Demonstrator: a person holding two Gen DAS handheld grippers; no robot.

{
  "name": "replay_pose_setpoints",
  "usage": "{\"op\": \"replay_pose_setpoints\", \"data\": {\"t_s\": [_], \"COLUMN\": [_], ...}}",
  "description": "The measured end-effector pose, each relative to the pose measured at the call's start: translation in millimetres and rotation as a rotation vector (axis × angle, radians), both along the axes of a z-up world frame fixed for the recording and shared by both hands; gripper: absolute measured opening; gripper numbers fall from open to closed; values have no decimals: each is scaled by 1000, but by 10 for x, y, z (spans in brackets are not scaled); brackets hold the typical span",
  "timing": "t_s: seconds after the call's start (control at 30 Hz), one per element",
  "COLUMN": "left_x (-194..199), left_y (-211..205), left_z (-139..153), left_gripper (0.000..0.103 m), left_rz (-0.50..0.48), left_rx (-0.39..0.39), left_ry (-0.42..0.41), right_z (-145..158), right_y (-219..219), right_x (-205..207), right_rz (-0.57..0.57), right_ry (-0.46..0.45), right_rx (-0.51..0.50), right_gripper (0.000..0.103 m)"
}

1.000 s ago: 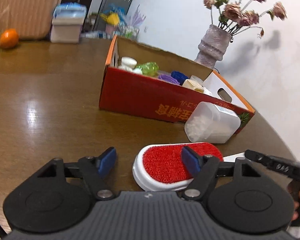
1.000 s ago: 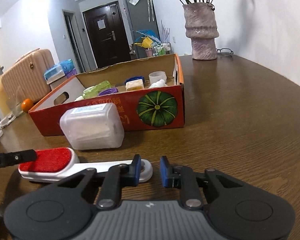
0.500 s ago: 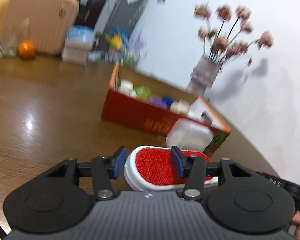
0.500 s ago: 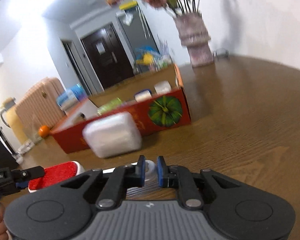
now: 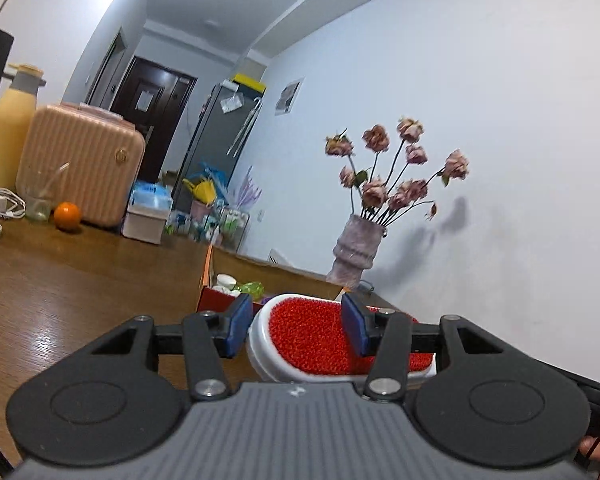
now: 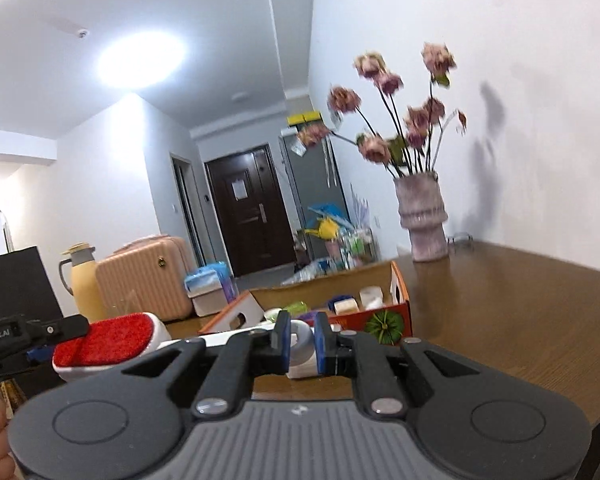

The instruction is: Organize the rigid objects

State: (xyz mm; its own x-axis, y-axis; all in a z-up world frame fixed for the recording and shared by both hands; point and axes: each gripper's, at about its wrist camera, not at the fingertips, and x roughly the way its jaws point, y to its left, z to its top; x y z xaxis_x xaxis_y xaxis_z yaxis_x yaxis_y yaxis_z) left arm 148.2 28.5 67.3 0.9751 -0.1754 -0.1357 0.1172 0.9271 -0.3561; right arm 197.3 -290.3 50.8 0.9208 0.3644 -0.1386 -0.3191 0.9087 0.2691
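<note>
A white lint brush with a red pad (image 5: 312,338) is held in the air above the table by both grippers. My left gripper (image 5: 296,330) is shut on its red head. My right gripper (image 6: 302,342) is shut on the white handle end (image 6: 302,360); the red head (image 6: 108,338) shows at the left of that view. The red cardboard box (image 6: 384,320) with several small items sits beyond and below; in the left wrist view the box (image 5: 216,296) is partly hidden behind the brush.
A grey vase of dried roses (image 6: 422,220) stands on the wooden table (image 6: 520,300) by the wall. At the far side are a pink suitcase (image 5: 84,168), an orange (image 5: 67,216), a glass (image 5: 40,196) and a tissue box (image 5: 146,216).
Both grippers closed on the brush and lifted it off the table, tilting upward. The white plastic container has dropped out of view.
</note>
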Motion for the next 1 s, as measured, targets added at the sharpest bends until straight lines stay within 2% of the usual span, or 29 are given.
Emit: {"op": "replay_pose_setpoints", "data": {"t_s": [0.3,0.47,0.6,0.8,1.0], "left_x": [-294,-177,75,765,1542], "left_y": [39,5,-46,-68,-16], "left_z": [96,144,215,320,364], "left_gripper": [49,49,49,49,49], "left_rz": [-12,-18,-30,-104,-141], "left_rx": [1,22,53,65,-12], "left_ry": [-51,-63,-75,-38,30], "right_z": [113,148,167,279,409], "right_y": [-12,-17,-20,-87,-132], "right_x": [-340,-290,-112,358,916], "right_rz": [-5,-23,-39,-74,-92], "right_ry": [-54,-63,-56,-55,-33], "right_rx": [-1,-3,0,24,41], "right_gripper": [12,12,12,12,12]}}
